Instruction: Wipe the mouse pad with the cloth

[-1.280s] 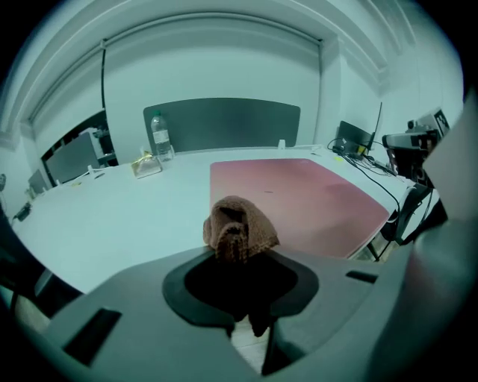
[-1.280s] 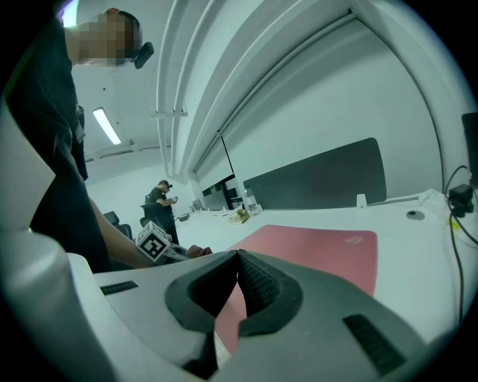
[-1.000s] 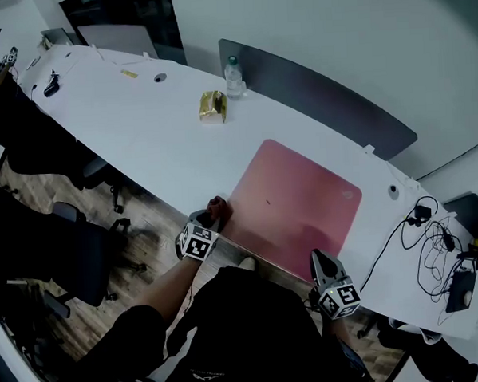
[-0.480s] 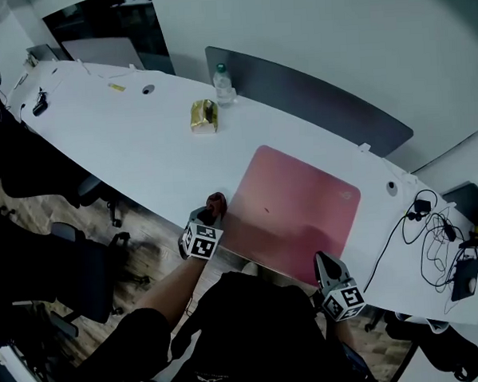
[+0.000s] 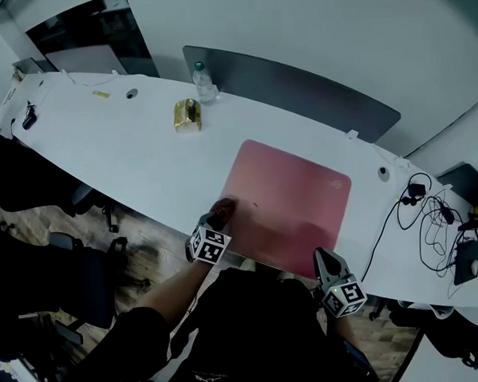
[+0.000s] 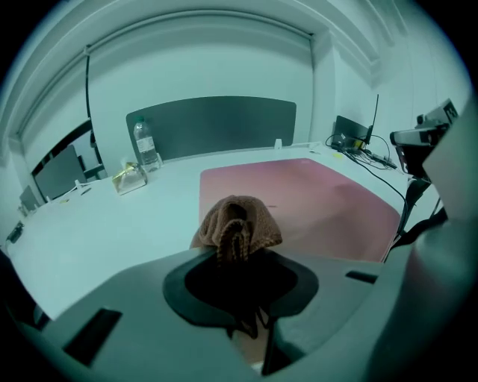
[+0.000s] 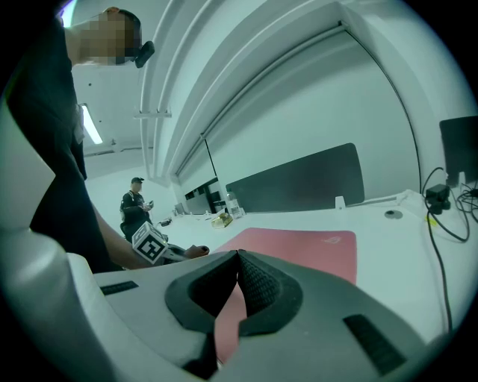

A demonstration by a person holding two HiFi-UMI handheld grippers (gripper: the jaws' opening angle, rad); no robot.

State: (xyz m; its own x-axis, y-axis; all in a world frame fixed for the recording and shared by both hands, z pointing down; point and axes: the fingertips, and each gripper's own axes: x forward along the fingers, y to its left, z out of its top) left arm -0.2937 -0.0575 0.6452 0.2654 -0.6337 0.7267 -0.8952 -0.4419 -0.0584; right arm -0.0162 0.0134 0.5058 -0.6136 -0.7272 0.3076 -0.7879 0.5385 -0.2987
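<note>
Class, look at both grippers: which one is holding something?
The left gripper, shut on the brown cloth at the pink mouse pad's edge; the right gripper's jaws meet on nothing.

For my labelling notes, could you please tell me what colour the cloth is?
Brown; the cloth shows best in the left gripper view.

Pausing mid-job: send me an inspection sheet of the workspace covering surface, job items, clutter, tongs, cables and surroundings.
Surface: long white table.
Job's things: pink mouse pad lying flat; brown cloth bunched at its near-left edge.
Clutter: water bottle and yellow packet beyond the pad, apart from it.
Grippers: left tongs shut on the cloth; right tongs shut, empty, by the pad's near edge.
Cables: tangle at the table's right end, off the pad.
Surroundings: grey divider panel behind the table; office chairs at left; a person far off.
</note>
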